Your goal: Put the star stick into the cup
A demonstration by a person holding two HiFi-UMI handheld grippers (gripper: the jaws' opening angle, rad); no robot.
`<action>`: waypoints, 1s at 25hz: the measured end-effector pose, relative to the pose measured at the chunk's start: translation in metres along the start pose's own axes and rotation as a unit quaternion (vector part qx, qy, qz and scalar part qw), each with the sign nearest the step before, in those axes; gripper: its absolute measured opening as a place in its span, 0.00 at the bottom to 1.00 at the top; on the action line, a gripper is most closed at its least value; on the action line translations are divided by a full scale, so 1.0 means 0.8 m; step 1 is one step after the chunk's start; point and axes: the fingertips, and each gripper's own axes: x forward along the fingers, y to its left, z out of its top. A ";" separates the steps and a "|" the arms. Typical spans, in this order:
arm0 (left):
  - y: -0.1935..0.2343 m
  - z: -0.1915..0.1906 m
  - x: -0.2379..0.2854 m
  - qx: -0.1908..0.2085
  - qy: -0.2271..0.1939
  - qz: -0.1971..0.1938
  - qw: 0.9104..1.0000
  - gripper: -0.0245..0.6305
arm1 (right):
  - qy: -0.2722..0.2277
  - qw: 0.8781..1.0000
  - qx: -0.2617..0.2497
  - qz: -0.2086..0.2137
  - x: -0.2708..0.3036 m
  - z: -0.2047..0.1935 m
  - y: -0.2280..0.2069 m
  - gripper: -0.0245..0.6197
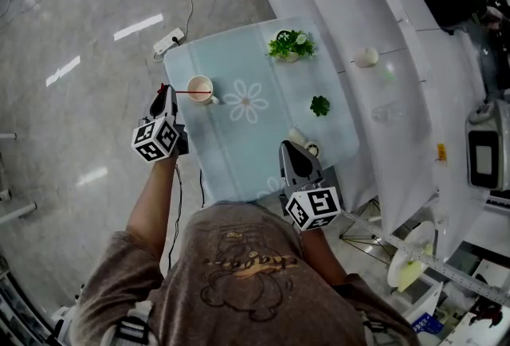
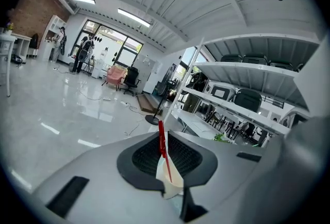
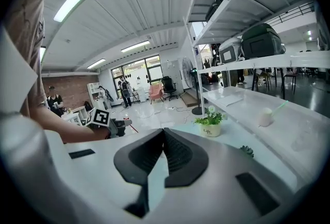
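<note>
A thin red star stick (image 1: 190,92) is held level in my left gripper (image 1: 164,92), which is shut on one end of it. The stick's free end reaches over the rim of the white cup (image 1: 199,88), which stands at the left edge of the pale blue tablecloth (image 1: 239,153). In the left gripper view the stick (image 2: 163,148) runs between the closed jaws, with a bit of the white cup (image 2: 170,180) showing below it. My right gripper (image 1: 290,147) hovers at the near right of the cloth, jaws together and empty (image 3: 164,133).
A potted plant with white flowers (image 1: 290,45) stands at the cloth's far side and a small green plant (image 1: 319,105) at its right. A small white object (image 1: 300,138) lies just ahead of the right gripper. White shelving (image 1: 398,73) runs along the right; a power strip (image 1: 169,41) lies on the floor.
</note>
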 end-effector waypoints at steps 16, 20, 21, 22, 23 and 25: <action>0.031 -0.004 -0.026 -0.025 -0.001 0.020 0.999 0.33 | 0.001 1.000 -0.013 0.021 0.009 0.001 0.016 0.04; 0.023 0.006 -0.044 -0.020 -0.008 0.017 1.000 0.34 | -0.003 0.999 -0.017 0.037 0.011 0.004 0.023 0.04; 0.021 0.010 -0.049 -0.018 -0.011 0.016 1.000 0.34 | -0.004 0.999 -0.018 0.041 0.011 0.005 0.025 0.04; 0.018 0.013 -0.055 -0.016 -0.015 0.014 1.000 0.34 | -0.005 0.999 -0.019 0.045 0.011 0.005 0.027 0.04; 0.014 0.017 -0.061 -0.016 -0.018 0.012 1.000 0.35 | -0.007 0.999 -0.020 0.049 0.012 0.006 0.029 0.04; 0.006 0.025 -0.074 -0.016 -0.023 0.008 1.000 0.35 | -0.012 0.998 -0.022 0.058 0.012 0.009 0.034 0.04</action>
